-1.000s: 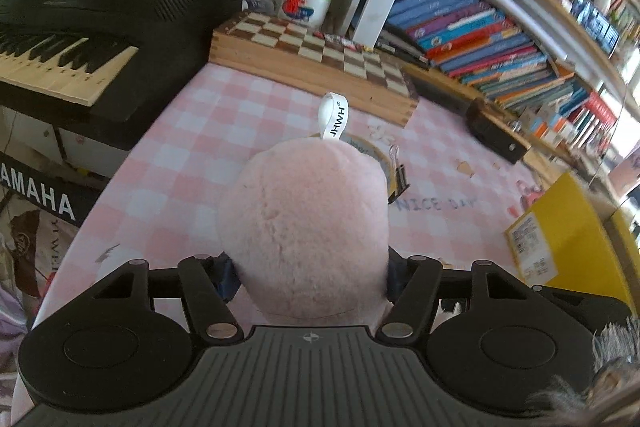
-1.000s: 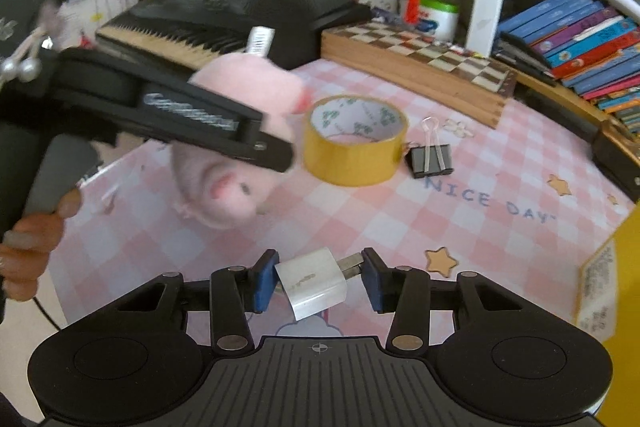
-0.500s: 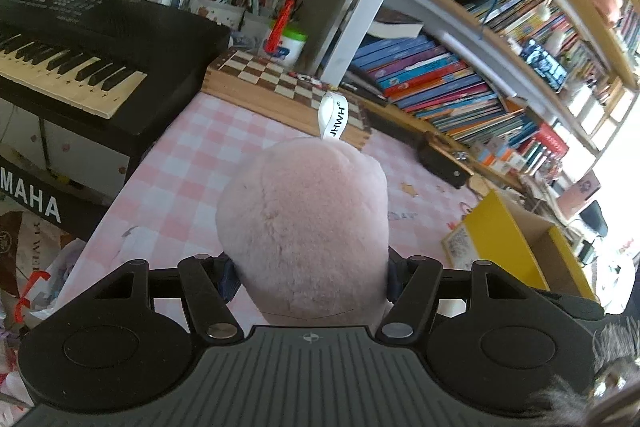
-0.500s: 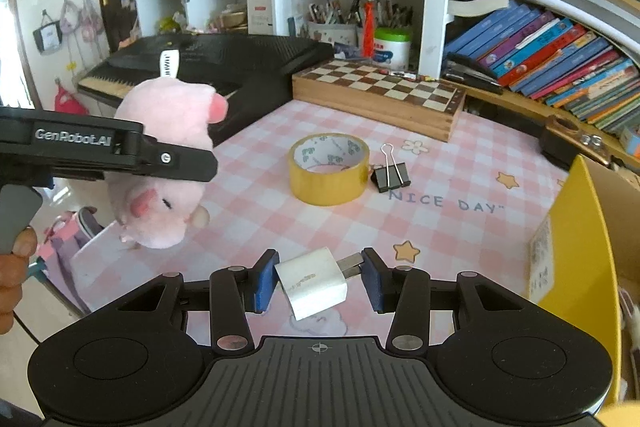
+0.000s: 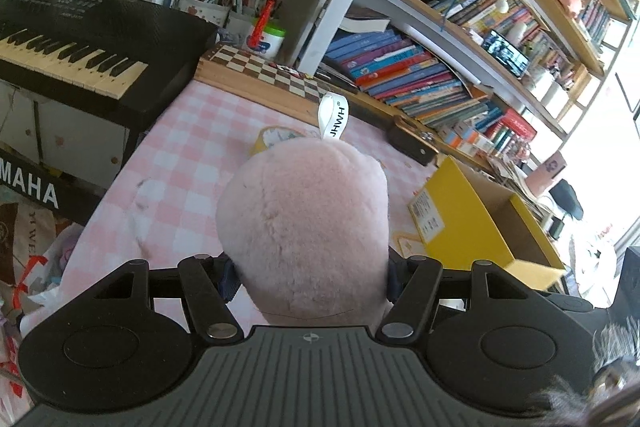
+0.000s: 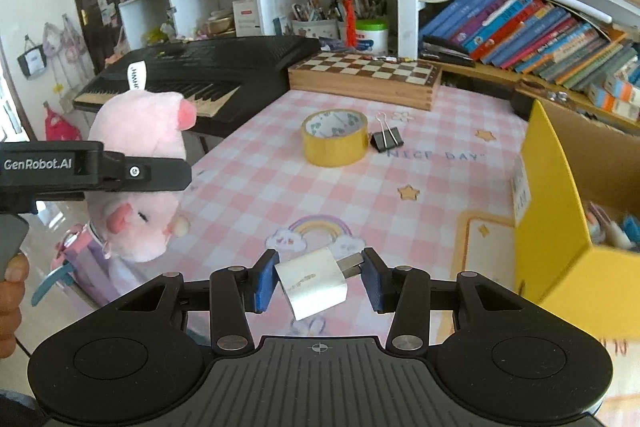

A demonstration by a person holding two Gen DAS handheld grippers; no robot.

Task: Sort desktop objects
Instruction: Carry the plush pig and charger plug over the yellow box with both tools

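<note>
Left hand-held gripper [image 5: 308, 277] squeezes the pink pig toy [image 5: 304, 231]. Right hand-held gripper [image 6: 318, 277] pinches the small white plug [image 6: 312, 281]. Both are up in the air over the pink checked worktop [image 6: 256, 195], higher than before, and closer to the yellow box [image 6: 556, 227]. The toy hides most of the yellow tape roll [image 5: 272, 139] in the left view, and the box's inside is cut off.

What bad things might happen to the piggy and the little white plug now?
The white plug sits tilted in the right gripper, one pad only on its prongs, so it might twist out and drop. The pink pig plush bulges from the left gripper and could catch the yellow box's wall.
</note>
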